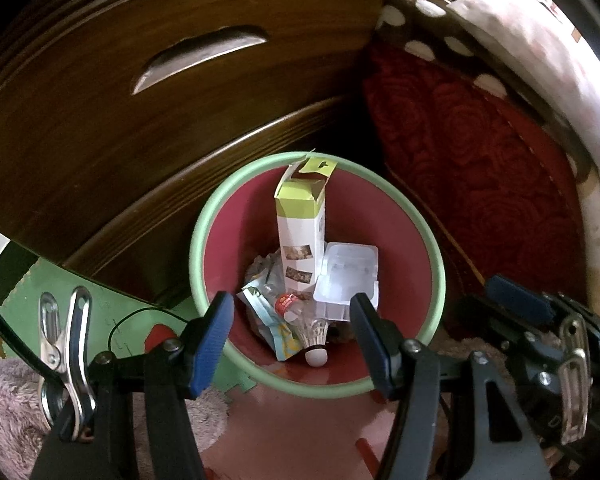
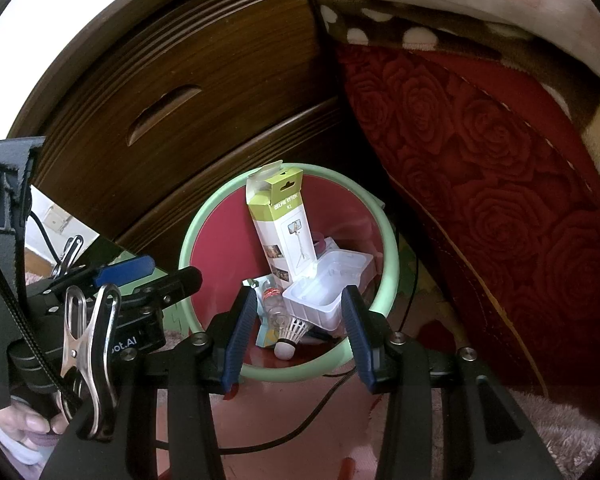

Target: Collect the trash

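Backdrop: dark wooden drawer front (image 1: 148, 92), red rose-patterned quilt (image 2: 500, 184) at right
Bin: green-rimmed red bin (image 1: 198, 248) on the floor, right below both grippers
Trash: tall selfie-stick box (image 1: 300, 232) upright inside; clear plastic tray (image 1: 346, 276), small bottle (image 2: 274, 306), shuttlecock (image 1: 315, 338) and wrappers at the bottom
Left gripper (image 1: 292, 344): jaws spread, pinching nothing
Right gripper (image 2: 296, 338): jaws spread, empty too

Dim, warm light; heavy fisheye warping, dark corners.
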`<state>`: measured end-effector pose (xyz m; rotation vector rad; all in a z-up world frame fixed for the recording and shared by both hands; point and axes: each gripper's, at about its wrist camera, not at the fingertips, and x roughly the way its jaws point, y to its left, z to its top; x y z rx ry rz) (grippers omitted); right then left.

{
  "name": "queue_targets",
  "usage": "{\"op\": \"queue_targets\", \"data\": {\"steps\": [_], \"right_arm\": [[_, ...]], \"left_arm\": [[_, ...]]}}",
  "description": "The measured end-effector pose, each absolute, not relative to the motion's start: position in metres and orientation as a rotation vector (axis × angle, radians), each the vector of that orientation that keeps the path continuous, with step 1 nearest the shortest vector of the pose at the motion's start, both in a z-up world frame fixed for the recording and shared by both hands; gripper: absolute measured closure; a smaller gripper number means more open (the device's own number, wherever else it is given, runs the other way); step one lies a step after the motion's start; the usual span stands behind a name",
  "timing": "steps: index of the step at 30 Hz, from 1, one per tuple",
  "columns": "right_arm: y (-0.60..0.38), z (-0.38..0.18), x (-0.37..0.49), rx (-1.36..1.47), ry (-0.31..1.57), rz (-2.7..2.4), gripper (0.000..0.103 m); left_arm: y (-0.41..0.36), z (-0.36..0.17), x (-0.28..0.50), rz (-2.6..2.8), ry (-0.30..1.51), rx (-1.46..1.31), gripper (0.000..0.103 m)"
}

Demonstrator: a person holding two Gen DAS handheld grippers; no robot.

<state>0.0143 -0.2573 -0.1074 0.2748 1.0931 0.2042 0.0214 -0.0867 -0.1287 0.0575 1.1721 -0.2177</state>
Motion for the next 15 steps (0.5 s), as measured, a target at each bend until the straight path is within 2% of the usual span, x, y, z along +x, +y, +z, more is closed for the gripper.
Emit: {"op": "queue_targets", "data": {"steps": [15], "right_arm": [[-0.2597, -0.1084, 0.0139, 0.276, 1.093, 0.203, 0.058]], "left_arm": [[-0.0868, -0.1277, 0.022, -0.218, 1.173, 0.057, 0.039]]}}
